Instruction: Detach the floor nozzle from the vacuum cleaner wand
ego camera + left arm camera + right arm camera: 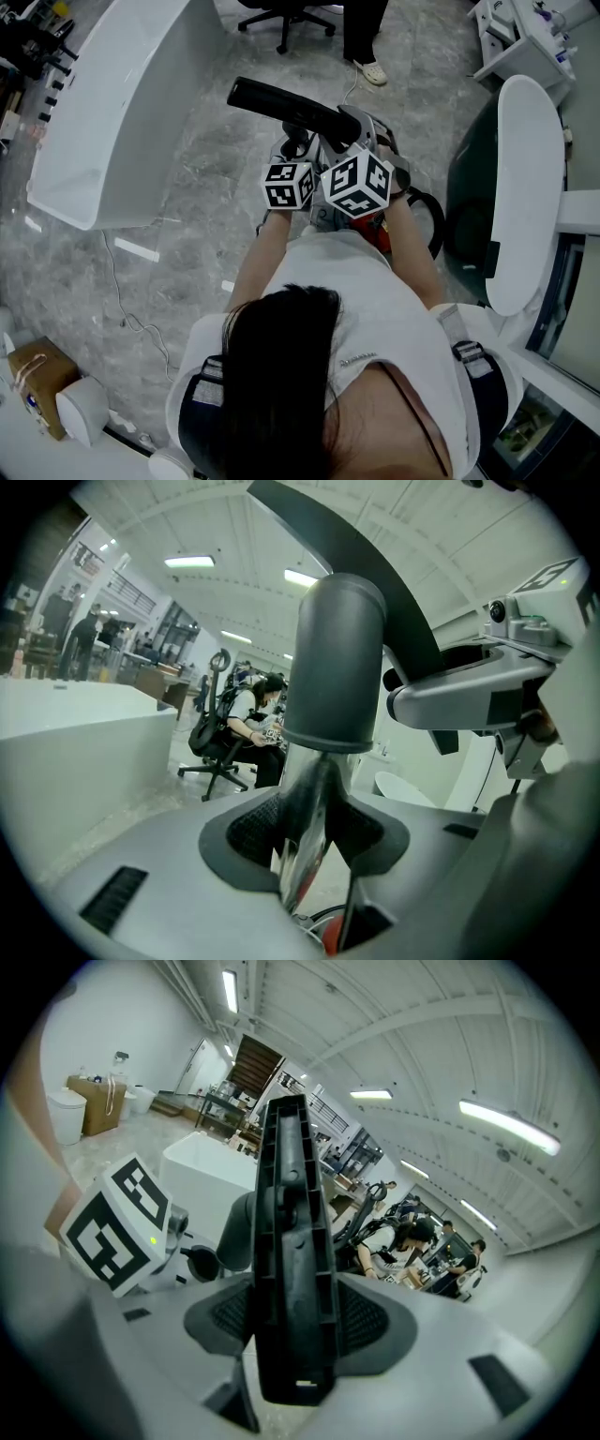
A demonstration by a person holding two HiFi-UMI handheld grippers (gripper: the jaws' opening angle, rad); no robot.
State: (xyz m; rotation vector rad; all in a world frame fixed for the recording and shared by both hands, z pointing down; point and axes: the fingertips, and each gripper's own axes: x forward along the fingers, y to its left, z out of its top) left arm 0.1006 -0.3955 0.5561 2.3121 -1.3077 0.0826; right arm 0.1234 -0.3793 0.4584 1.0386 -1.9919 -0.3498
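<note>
Floor (206, 169) of grey marble, white tub-like unit (112, 112), office chair (284, 23); ceiling lights (189, 562)

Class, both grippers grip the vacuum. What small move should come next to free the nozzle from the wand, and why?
Probably draw the right gripper straight off along the tube while the left gripper holds firm. The left is shut on the chrome wand below its dark collar, the right on the black nozzle, and the parts look joined.

the left gripper (309, 832) clamps the shiny wand (314, 771) just under its dark collar (339, 658); the right gripper (412, 694) is right of the wand.
</note>
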